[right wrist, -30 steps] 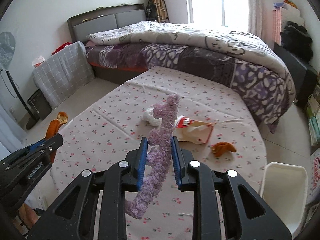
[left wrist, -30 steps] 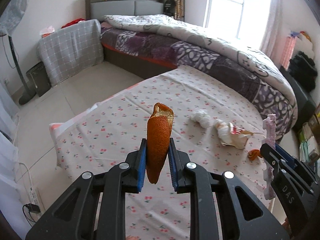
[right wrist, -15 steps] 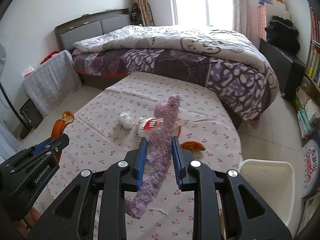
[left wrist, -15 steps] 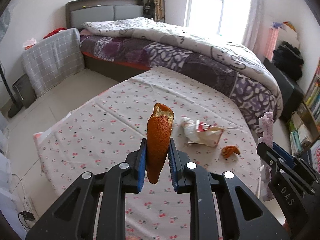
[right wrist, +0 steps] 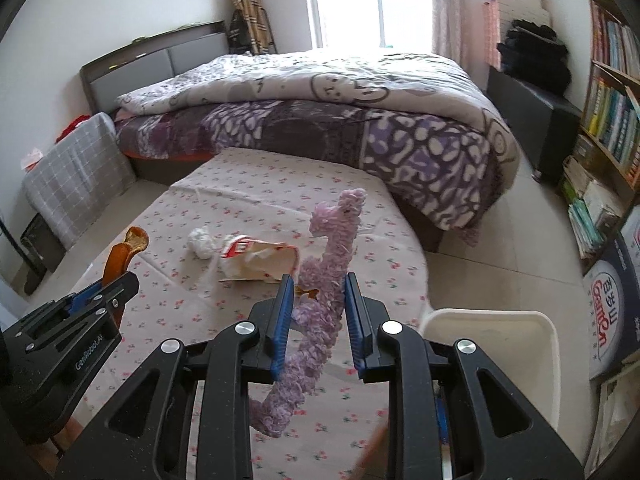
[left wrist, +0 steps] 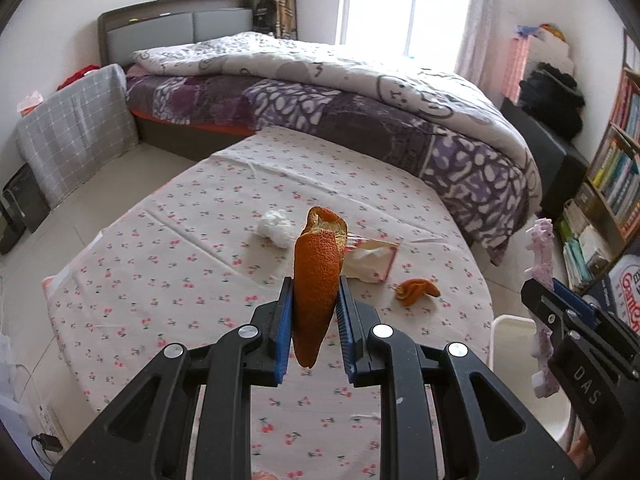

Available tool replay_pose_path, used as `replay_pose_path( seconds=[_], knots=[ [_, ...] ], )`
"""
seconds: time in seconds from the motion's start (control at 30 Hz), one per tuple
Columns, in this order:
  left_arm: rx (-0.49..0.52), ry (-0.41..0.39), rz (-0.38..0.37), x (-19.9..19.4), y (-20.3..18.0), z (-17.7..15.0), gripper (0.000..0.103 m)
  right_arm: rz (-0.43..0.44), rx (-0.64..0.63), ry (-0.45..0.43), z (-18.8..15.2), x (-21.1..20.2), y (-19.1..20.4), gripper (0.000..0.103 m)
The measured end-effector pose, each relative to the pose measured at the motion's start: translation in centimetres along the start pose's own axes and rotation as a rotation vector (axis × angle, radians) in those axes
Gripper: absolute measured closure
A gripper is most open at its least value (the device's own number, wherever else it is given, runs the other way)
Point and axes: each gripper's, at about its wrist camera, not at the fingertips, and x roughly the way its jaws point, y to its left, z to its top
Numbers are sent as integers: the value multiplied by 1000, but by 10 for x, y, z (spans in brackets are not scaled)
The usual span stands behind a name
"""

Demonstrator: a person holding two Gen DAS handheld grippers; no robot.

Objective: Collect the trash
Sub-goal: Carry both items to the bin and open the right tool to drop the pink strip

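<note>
Left gripper (left wrist: pixel 314 322): clamped on orange peel (left wrist: pixel 316 280); right gripper (right wrist: pixel 318 312): clamped on purple fuzzy strip (right wrist: pixel 324 280), beside white bin (right wrist: pixel 492 316)

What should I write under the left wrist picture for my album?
Left gripper pinching a long curled orange peel above a cherry-print tablecloth where a crumpled white tissue lies.

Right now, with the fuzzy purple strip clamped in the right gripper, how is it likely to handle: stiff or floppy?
Probably semi-floppy: the purple strip stands above the right gripper yet curls below it. Likely light, since it holds that shape from one pinch. Its fuzzy surface should resist slipping, though it may snag on the white bin rim.
</note>
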Motion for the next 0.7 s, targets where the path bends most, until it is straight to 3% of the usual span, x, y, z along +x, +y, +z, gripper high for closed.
replay_pose_path(
  seconds=[0.7],
  knots=[
    [168, 40, -99, 18, -98, -25, 82, -172, 206, 87, -11, -4, -122, 75]
  ],
)
